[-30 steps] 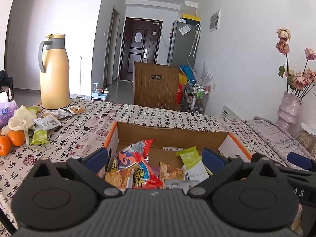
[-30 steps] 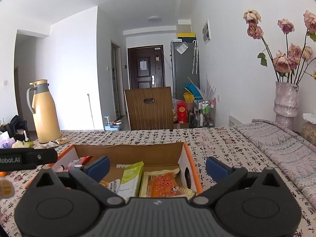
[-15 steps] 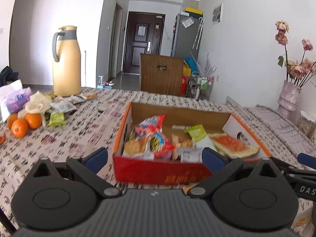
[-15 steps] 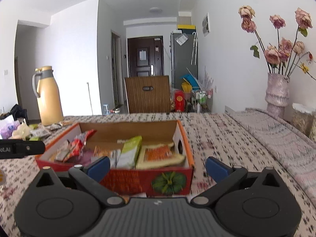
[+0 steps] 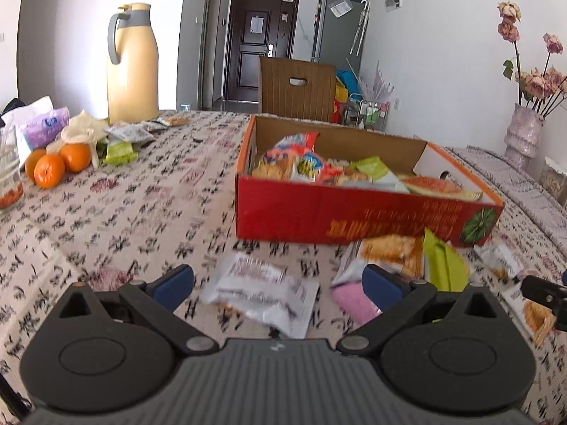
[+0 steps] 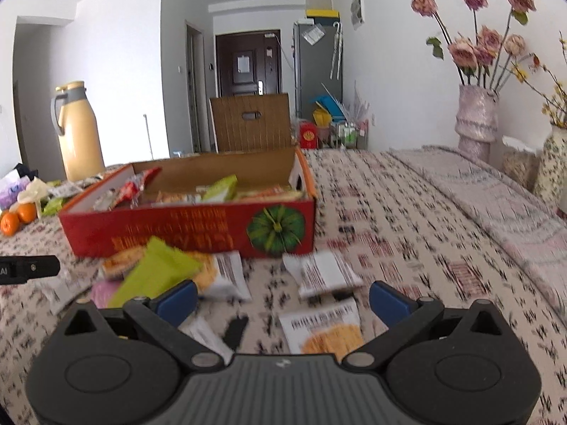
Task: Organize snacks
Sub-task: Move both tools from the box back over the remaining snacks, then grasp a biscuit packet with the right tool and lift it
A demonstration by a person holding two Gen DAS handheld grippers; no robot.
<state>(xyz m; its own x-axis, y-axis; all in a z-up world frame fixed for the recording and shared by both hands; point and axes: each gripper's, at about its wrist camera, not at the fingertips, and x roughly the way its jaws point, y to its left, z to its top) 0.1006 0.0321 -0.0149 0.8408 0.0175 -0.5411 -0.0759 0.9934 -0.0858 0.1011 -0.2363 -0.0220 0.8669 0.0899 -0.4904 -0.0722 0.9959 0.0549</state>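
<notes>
A red cardboard box (image 5: pixel 354 209) holds several snack packets and stands on the patterned tablecloth; it also shows in the right wrist view (image 6: pixel 198 226). Loose packets lie in front of it: a white one (image 5: pixel 262 290), an orange one (image 5: pixel 389 255), a green one (image 5: pixel 443 265) and a pink one (image 5: pixel 351 301). My left gripper (image 5: pixel 278 283) is open and empty above the white packet. My right gripper (image 6: pixel 281 297) is open and empty above a white packet (image 6: pixel 326 272), a cracker packet (image 6: pixel 326 333) and a green packet (image 6: pixel 156 272).
A yellow thermos jug (image 5: pixel 131 67), oranges (image 5: pixel 53 163), a tissue pack (image 5: pixel 46 127) and more small packets (image 5: pixel 131 134) sit at the far left. A vase of dried roses (image 6: pixel 475 120) stands at the right. A wooden chair (image 5: pixel 297 88) is behind the table.
Both grippers have pulled back from above the box toward the table's near side. The box front and the loose packets before it have come into view. Both stay open.
</notes>
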